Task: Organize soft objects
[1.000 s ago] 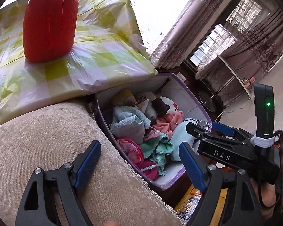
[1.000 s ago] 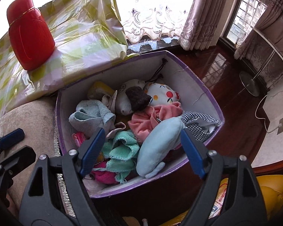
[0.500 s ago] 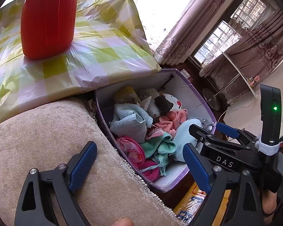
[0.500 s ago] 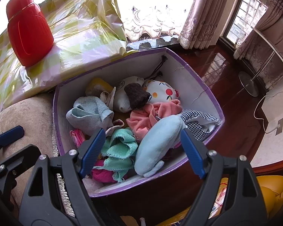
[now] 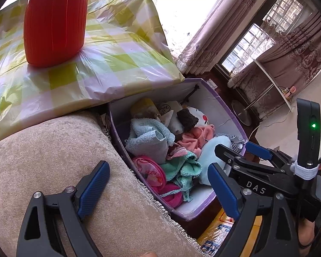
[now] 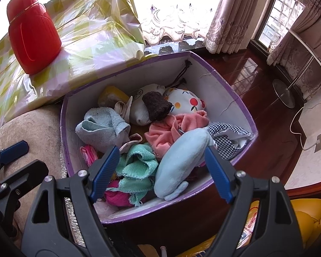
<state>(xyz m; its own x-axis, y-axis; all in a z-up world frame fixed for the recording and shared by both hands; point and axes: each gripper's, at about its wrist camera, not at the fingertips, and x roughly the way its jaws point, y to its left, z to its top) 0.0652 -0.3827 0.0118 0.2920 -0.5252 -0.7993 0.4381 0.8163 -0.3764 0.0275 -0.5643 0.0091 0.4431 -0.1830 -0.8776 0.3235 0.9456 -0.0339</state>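
Sunlit curtains and dark wood floor frame a beige sofa arm, over which the left claw hangs wide apart and empty. Beside it the right claw, also spread and holding nothing, hovers above the purple-rimmed box of soft things, its jaws straddling the pale blue plush. That plush leans on the pink cloth and teal washcloth; a careless pinch could snag these neighbours or tip the box off its perch.
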